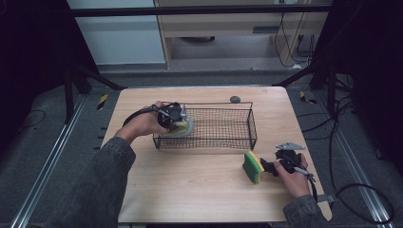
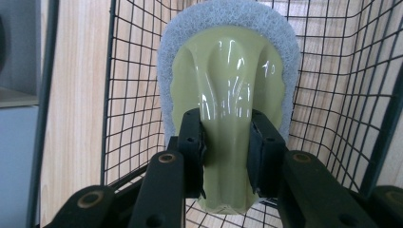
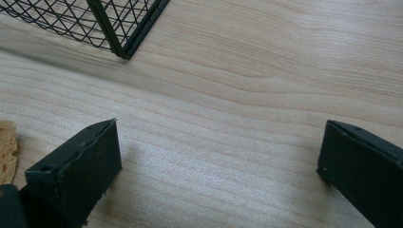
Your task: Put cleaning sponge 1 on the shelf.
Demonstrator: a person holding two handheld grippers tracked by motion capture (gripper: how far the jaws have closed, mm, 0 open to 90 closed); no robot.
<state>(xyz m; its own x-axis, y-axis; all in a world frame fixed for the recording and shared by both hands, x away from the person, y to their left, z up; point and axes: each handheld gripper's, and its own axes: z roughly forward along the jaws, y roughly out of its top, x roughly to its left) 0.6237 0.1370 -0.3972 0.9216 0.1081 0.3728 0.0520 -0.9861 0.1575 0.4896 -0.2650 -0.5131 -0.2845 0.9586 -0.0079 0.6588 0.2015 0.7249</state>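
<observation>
A scrubber [image 2: 228,61] with a glossy pale-green handle and a grey-white pad hangs over the left end of a black wire basket [image 1: 252,128]. My left gripper [image 2: 227,118] is shut on its handle, and in the high view that gripper [image 1: 175,118] sits at the basket's left wall with the scrubber [image 1: 184,127] under it. A green-and-yellow sponge [image 1: 252,167] stands on edge on the table at the front right. My right gripper [image 1: 268,166] is just right of it, open. In the right gripper view the right gripper [image 3: 221,128] has bare wood between its jaws, with the sponge's edge [image 3: 7,152] outside the left jaw.
The basket's mesh [image 2: 128,95] surrounds the scrubber, and one basket corner [image 3: 119,28] lies ahead of the right gripper. A small grey object [image 1: 235,99] rests on the table behind the basket. The wooden table [image 1: 190,190] has open surface in front.
</observation>
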